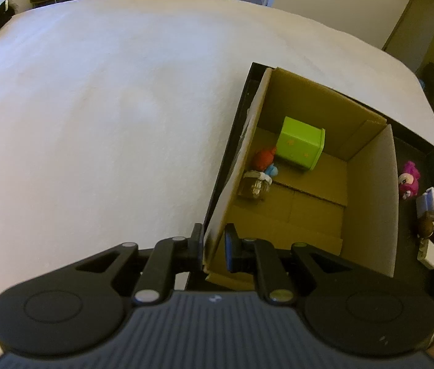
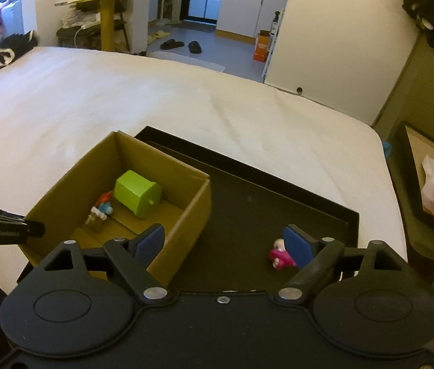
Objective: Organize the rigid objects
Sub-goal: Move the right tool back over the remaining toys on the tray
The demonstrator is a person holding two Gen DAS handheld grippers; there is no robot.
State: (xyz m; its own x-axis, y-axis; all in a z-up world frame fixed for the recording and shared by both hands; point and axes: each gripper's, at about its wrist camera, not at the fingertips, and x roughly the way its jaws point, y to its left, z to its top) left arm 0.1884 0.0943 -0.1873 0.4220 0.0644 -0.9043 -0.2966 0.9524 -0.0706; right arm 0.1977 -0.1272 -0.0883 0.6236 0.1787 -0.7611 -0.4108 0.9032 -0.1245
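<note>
Left gripper [image 1: 214, 246] is clamping the left wall of the open brown cardboard box [image 1: 371, 190]. The box is holding a lime-green plastic container [image 1: 301, 144] by its far wall. Right gripper [image 2: 224, 246] is hanging wide, empty, beside a pink toy figure [image 2: 278, 255] on the black tray [image 2: 247, 190].

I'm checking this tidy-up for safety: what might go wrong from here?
1. The left gripper pinches only the cardboard box wall, which may bend or tip the box.
2. The open right gripper hangs above the pink toy, close to that box, and might bump it.
</note>
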